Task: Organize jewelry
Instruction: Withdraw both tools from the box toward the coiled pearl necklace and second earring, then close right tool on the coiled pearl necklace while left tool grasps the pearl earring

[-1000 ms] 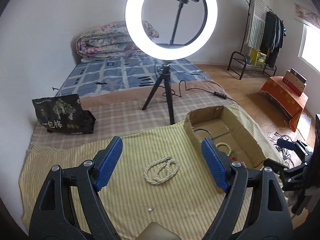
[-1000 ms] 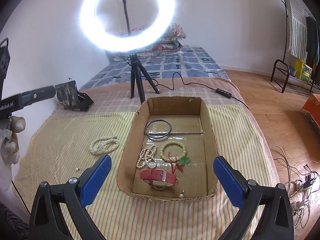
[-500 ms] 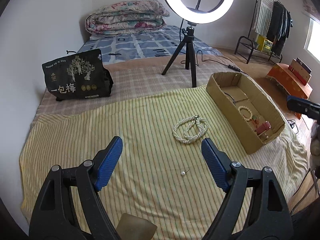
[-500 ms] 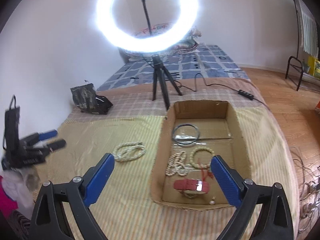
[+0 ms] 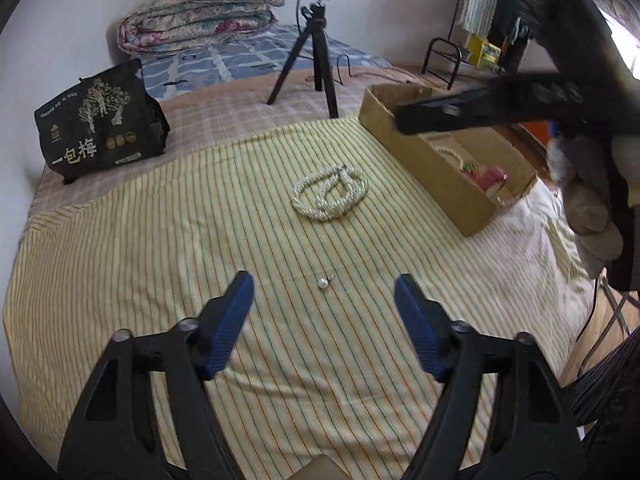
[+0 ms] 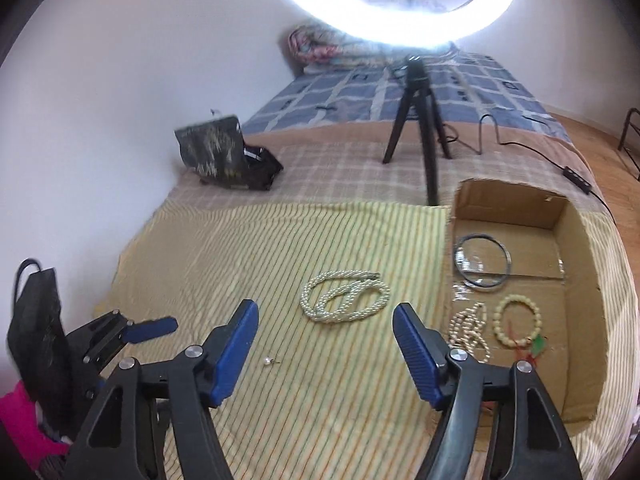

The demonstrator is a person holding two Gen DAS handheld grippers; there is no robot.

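A coiled pearl necklace (image 5: 330,193) (image 6: 345,296) lies on the yellow striped cloth. A small pearl earring (image 5: 323,282) (image 6: 268,360) lies nearer. My left gripper (image 5: 324,280) hovers just short of the earring; its jaws are closing with nothing between them. My right gripper (image 6: 325,312) hangs just short of the necklace, jaws closing, nothing between them. The cardboard box (image 6: 576,264) (image 5: 440,178) to the right holds a dark bangle (image 6: 482,260), a pearl strand (image 6: 468,330), a bead bracelet (image 6: 518,322) and a red watch (image 5: 490,176).
A ring light on a black tripod (image 5: 316,60) (image 6: 420,120) stands behind the cloth. A black printed bag (image 5: 98,120) (image 6: 218,150) sits at the back left. A folded quilt (image 5: 200,12) lies against the wall. A clothes rack (image 5: 480,20) stands at the far right.
Both grippers have narrowed. The left has dropped toward the earring. The right has swung left from over the box to the necklace, and now shows in the left wrist view above the box.
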